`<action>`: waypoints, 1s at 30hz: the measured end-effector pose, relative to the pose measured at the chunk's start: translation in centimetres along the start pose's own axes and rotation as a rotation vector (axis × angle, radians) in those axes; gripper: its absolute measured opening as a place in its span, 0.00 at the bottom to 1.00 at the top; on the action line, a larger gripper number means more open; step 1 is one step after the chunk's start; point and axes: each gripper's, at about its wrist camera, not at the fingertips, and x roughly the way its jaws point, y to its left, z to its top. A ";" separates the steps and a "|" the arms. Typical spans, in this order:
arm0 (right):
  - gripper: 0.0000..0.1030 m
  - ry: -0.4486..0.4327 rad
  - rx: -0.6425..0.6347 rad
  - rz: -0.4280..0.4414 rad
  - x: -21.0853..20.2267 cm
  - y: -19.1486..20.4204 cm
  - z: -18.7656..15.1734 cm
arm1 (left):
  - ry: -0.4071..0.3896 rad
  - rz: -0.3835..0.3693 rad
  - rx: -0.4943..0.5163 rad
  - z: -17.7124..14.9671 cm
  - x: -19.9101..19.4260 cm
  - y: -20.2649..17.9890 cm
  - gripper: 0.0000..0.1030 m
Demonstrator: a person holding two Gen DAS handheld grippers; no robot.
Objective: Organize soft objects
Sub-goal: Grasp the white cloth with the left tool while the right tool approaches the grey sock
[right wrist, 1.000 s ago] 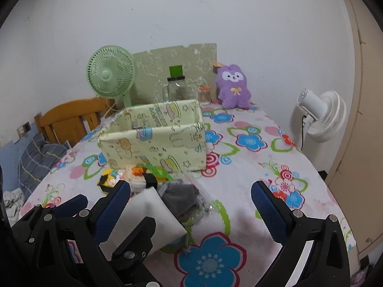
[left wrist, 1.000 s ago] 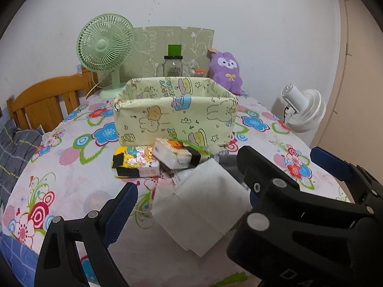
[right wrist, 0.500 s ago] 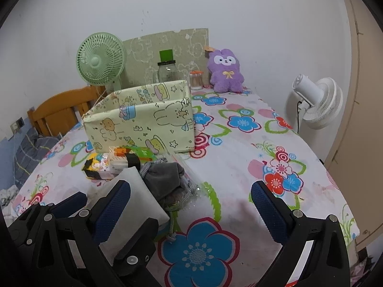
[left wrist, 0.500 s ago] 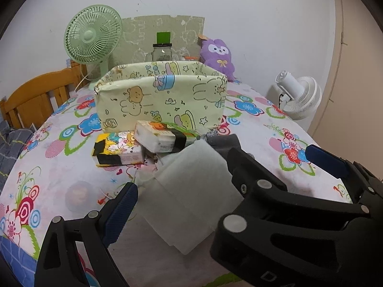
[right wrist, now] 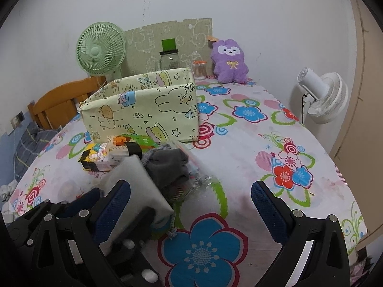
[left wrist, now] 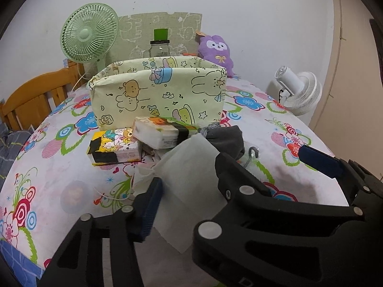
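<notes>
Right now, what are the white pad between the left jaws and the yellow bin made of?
White pad: looks like soft nonwoven or tissue, matte, slightly translucent, limp edges. Yellow bin: printed fabric, it seems, matte, with sagging walls and a soft folded rim.

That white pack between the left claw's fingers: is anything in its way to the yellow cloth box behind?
Yes. Two tissue packs lie on the table between the white pack and the fabric box, right against the box's front wall. The left gripper is closing around the pack; lifted over them and the wall, the way looks clear.
</notes>
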 end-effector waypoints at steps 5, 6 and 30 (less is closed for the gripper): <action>0.99 0.004 -0.001 0.005 0.1 0.4 0.1 | -0.009 0.001 -0.010 0.0 0.0 0.5 0.32; 0.99 0.006 -0.002 0.007 0.1 0.5 0.1 | -0.011 0.000 -0.011 -0.1 0.0 0.5 0.28; 0.99 -0.015 -0.038 0.021 -1.4 2.3 0.5 | -0.062 -0.026 -0.038 -0.2 -2.1 1.7 0.69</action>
